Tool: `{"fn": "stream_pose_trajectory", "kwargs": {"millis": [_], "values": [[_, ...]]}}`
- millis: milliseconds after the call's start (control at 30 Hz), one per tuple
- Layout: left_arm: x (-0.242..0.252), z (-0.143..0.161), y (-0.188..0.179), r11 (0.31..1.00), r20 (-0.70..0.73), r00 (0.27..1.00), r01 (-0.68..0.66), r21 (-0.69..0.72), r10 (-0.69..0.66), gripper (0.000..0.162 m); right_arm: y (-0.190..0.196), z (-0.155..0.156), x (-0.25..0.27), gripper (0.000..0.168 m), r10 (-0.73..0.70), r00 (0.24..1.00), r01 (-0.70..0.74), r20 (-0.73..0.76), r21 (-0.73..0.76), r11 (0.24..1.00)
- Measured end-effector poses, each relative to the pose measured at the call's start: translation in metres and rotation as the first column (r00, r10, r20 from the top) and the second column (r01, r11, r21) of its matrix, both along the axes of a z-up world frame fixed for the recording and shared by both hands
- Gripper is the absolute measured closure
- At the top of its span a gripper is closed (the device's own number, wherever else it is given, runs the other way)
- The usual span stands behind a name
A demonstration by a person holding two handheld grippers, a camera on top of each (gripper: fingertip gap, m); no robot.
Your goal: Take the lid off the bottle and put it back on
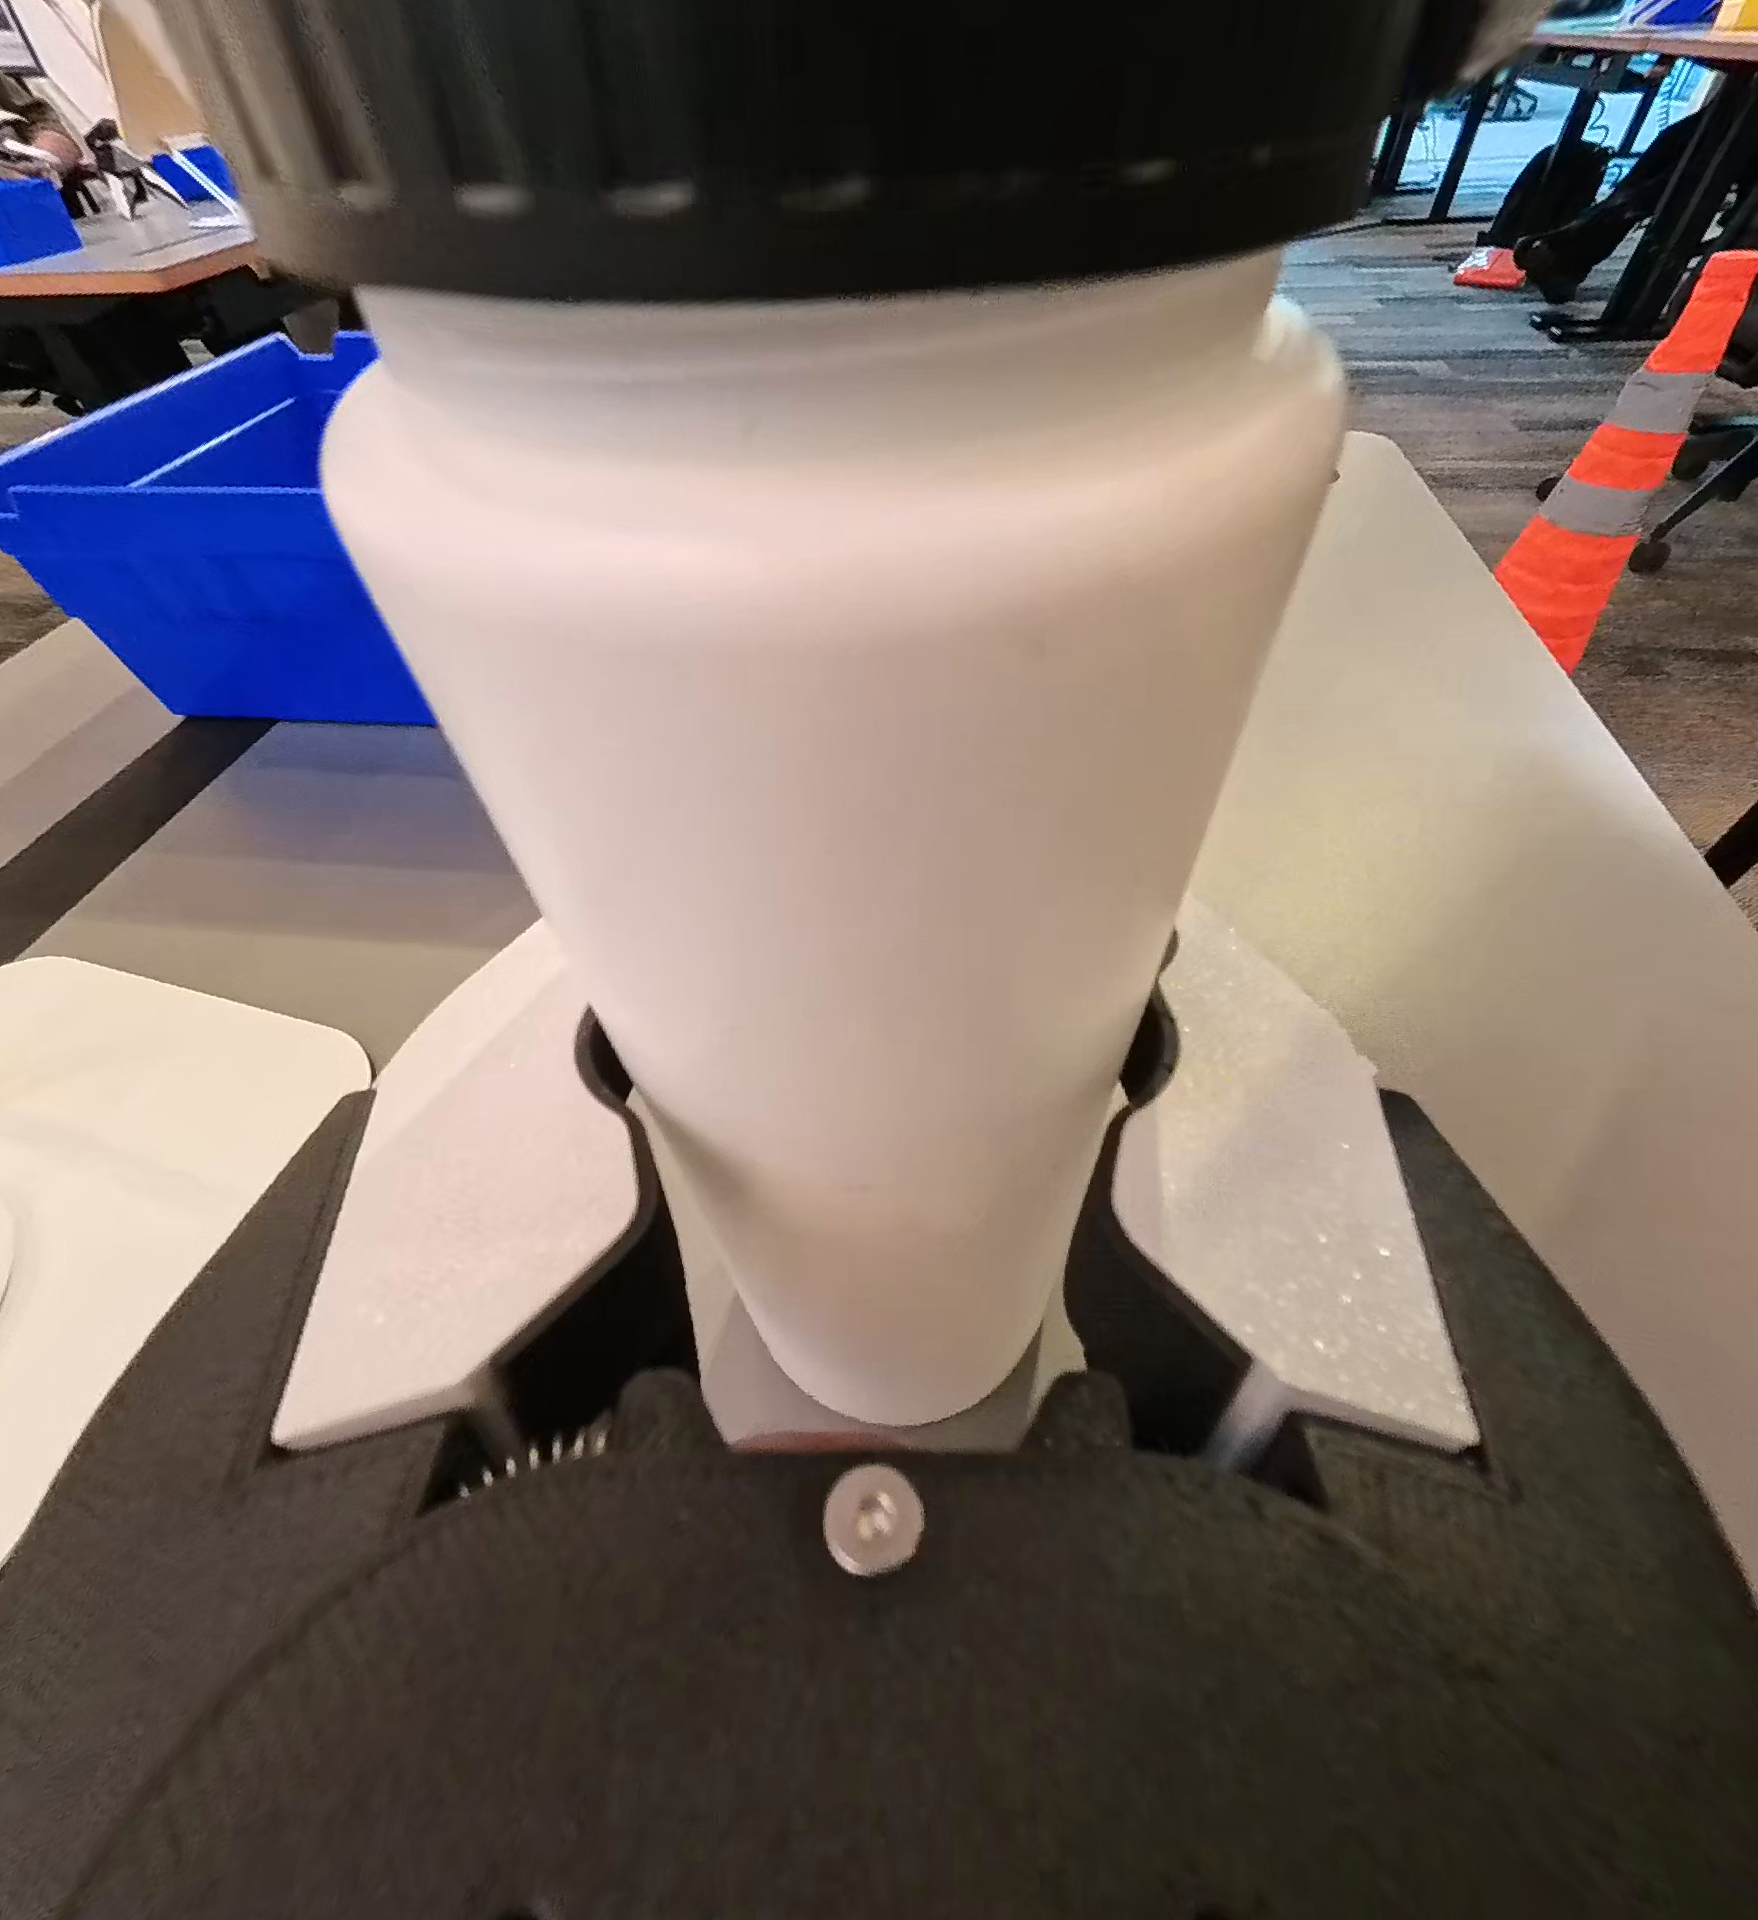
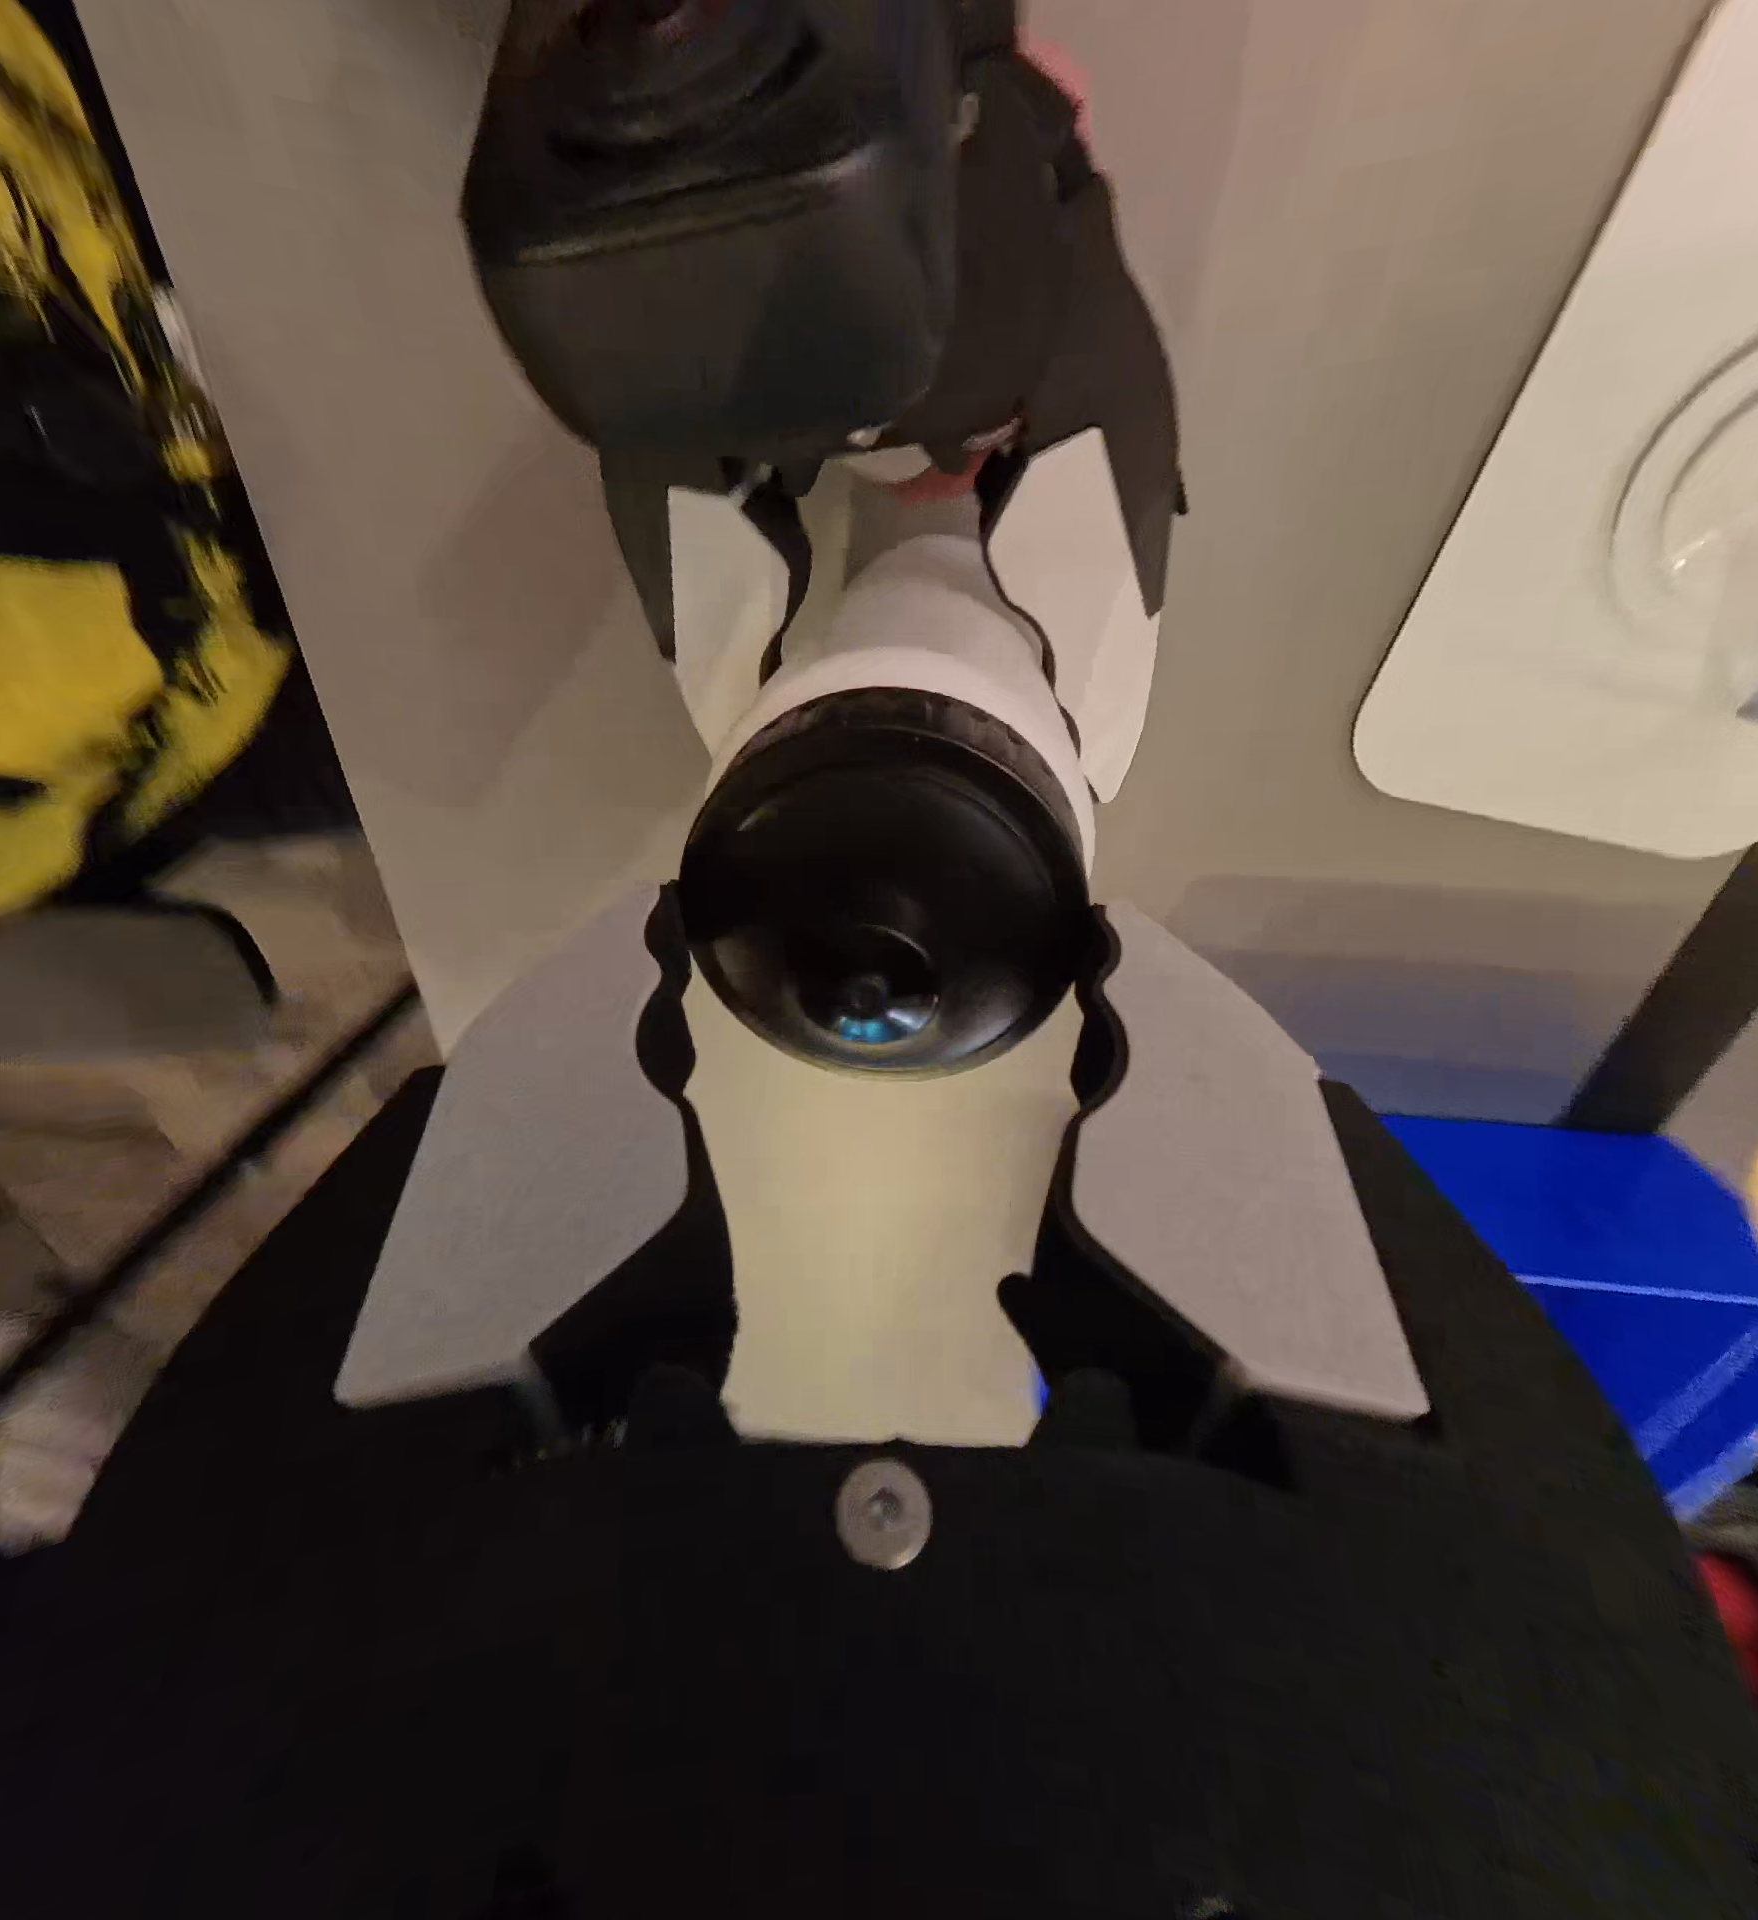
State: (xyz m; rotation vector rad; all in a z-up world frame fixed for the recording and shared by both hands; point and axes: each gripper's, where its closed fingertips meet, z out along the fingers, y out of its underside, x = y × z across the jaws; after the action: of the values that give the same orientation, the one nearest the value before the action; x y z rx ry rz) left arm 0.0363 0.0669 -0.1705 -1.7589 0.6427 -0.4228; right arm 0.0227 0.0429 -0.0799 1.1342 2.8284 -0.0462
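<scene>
The left tool point(image 1: 875, 1049) points forward and level over the white tabletop point(image 1: 1477, 831), its two white-faced fingers point(image 1: 501, 1174) clenched on the lower body of the white bottle point(image 1: 833, 727), which stands upright between them and fills the middle of the left wrist view. The black ribbed lid point(image 1: 854, 135) sits on the bottle's neck at the top of that view, its edge blurred. The right tool point(image 2: 880, 925) looks straight down from above: its fingers point(image 2: 563, 1143) flank the lid point(image 2: 880, 904) on either side, the dark notched inner edges touching or all but touching the rim, so whether it is truly clamped on the lid cannot be told. Below the lid in this view the bottle point(image 2: 916, 623) runs down to the left tool point(image 2: 906, 582), whose black body and camera housing show at the top. No brand, label or writing can be read on the bottle or lid; both are plain. A blue bin point(image 1: 189, 540) stands on the tabletop behind and left of the bottle, and a white tray point(image 1: 127, 1122) lies at the left, with something clear and rounded on it. An orange cone point(image 1: 1644, 447) with grey bands stands on the carpeted floor to the right.
</scene>
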Motion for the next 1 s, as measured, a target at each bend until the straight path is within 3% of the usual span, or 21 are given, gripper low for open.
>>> {"fn": "stream_pose_trajectory", "kwargs": {"millis": [100, 200, 267, 333, 400, 500, 600, 633, 700, 767, 833, 867, 1000], "values": [[0.000, 0.000, 0.000, 1.000, -0.001, 1.000, 0.001, 0.000, -0.001, 0.068, 0.005, 0.001, 0.001, 0.096, 0.280, 0.955, -0.292, 0.101, 0.126, 0.948], [-0.001, 0.000, 0.000, 1.000, 0.002, 1.000, 0.000, -0.002, 0.000, 0.068, 0.010, 0.004, -0.003, 0.096, 0.487, 0.841, -0.537, 0.235, 0.268, 0.800], [-0.001, 0.000, 0.000, 1.000, 0.006, 1.000, 0.000, -0.002, 0.000, 0.068, 0.012, 0.006, -0.005, 0.096, 0.523, 0.793, -0.608, 0.314, 0.349, 0.713], [-0.001, 0.000, 0.000, 1.000, 0.001, 1.000, 0.000, -0.001, 0.000, 0.068, 0.013, 0.007, -0.004, 0.096, 0.508, 0.786, -0.617, 0.353, 0.400, 0.677], [-0.001, 0.000, 0.000, 1.000, 0.002, 1.000, -0.001, -0.003, 0.001, 0.068, 0.013, 0.006, -0.006, 0.092, 0.477, 0.824, -0.567, 0.308, 0.427, 0.704], [-0.001, 0.000, 0.000, 1.000, 0.001, 1.000, -0.002, -0.002, 0.002, 0.068, 0.005, 0.006, -0.007, 0.077, 0.346, 0.924, -0.383, 0.164, 0.356, 0.853], [-0.001, 0.000, 0.000, 1.000, 0.002, 1.000, -0.003, -0.001, 0.003, 0.068, -0.002, 0.011, -0.010, 0.063, 0.079, 0.997, -0.078, 0.007, 0.191, 0.979], [-0.001, 0.000, 0.000, 1.000, 0.003, 1.000, -0.003, 0.000, 0.003, 0.068, -0.003, 0.012, -0.011, 0.059, -0.019, 0.999, 0.022, -0.029, 0.129, 0.991], [-0.001, 0.000, 0.000, 1.000, 0.005, 1.000, -0.004, 0.001, 0.004, 0.068, -0.008, 0.013, -0.013, 0.072, -0.197, 0.978, 0.195, -0.066, -0.032, 0.980], [-0.001, 0.000, 0.000, 1.000, 0.007, 1.000, -0.004, 0.001, 0.004, 0.068, -0.003, 0.009, -0.011, 0.081, -0.306, 0.950, 0.300, -0.064, -0.088, 0.950], [-0.001, 0.000, 0.000, 1.000, 0.008, 1.000, -0.004, 0.001, 0.004, 0.068, -0.001, 0.002, -0.005, 0.085, -0.322, 0.946, 0.317, -0.042, -0.100, 0.943], [-0.001, 0.000, 0.000, 1.000, 0.009, 1.000, -0.003, 0.001, 0.003, 0.068, -0.005, 0.000, -0.003, 0.096, -0.307, 0.951, 0.302, -0.030, -0.119, 0.946], [-0.001, 0.000, -0.001, 1.000, 0.011, 1.000, -0.002, 0.001, 0.002, 0.068, -0.004, 0.000, -0.004, 0.096, -0.191, 0.981, 0.189, -0.032, -0.064, 0.980]]}}
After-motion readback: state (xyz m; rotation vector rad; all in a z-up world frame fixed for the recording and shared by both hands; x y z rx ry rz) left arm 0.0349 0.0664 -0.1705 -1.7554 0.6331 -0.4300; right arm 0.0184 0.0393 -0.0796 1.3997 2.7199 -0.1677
